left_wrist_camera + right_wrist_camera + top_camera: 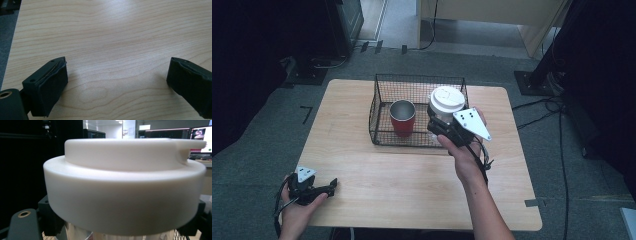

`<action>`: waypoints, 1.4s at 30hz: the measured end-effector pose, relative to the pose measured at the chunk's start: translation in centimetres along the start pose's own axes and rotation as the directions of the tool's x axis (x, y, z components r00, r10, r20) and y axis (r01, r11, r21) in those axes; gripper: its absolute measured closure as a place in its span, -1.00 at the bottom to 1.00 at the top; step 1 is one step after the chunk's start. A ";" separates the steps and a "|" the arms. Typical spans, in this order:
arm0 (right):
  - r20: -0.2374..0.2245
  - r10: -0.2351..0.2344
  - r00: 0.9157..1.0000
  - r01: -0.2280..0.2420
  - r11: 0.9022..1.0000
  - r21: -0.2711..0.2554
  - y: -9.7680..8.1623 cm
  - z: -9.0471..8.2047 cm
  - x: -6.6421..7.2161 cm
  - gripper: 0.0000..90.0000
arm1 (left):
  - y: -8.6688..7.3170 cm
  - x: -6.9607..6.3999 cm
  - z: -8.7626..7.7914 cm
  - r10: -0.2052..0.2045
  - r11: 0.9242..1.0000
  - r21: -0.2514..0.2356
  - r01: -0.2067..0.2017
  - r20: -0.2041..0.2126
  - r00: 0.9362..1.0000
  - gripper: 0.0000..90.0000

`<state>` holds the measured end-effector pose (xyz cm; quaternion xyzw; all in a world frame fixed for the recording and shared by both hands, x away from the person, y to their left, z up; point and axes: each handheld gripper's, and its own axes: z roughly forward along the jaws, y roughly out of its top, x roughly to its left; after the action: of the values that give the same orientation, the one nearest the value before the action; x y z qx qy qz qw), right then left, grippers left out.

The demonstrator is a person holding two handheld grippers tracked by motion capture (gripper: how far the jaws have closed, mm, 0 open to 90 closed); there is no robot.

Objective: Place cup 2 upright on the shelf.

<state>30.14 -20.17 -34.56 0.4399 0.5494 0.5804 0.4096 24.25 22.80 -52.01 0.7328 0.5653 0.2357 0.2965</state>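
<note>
A black wire basket (379, 108) stands at the table's far middle with a red cup (402, 118) upright inside it, at its left. My right gripper (439, 121) is shut on a metal cup with a white lid (447, 98) and holds it upright over the basket's right part. In the right gripper view the white lid (125, 185) looms close, with the shiny cup body (77, 233) below it between my fingers (50, 220). My left gripper (331, 186) rests on the table's near left corner, open, with only bare wood between its pads (51, 83).
The wooden table (412, 180) has bare wood in front of the basket. Cables (557, 125) trail over the grey floor to the right. Dark stands and equipment sit beyond the far edge.
</note>
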 end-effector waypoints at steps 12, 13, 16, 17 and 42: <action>0.050 -0.016 0.999 0.014 0.999 0.030 -0.3 3.7 -0.4 -0.65 | 0.0 0.0 0.0 0.000 1.000 0.000 0.000 0.000 1.000 -0.91; 0.050 -0.016 0.999 0.014 0.999 0.030 -0.3 3.7 -0.4 -0.65 | 0.0 0.0 0.0 0.000 1.000 0.000 0.000 0.000 1.000 -0.91; 0.075 -0.021 0.997 0.019 0.999 0.030 -0.5 4.5 -0.8 -0.65 | 0.0 0.0 0.0 0.000 1.000 0.000 0.000 0.000 1.000 -0.91; 0.085 -0.023 0.996 0.020 0.999 0.033 -0.6 4.7 -0.9 -0.65 | 0.0 0.0 0.0 0.000 1.000 0.000 0.000 0.000 1.000 -0.91; 0.193 -0.040 0.980 -0.002 0.976 0.216 -5.5 10.7 -2.9 -0.65 | 0.0 0.0 0.0 0.001 1.000 0.002 -0.001 0.000 1.000 -0.91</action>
<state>41.22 -19.61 -40.13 0.5314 0.5700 0.4674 0.4175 24.24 22.81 -52.00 0.7332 0.5652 0.2353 0.2959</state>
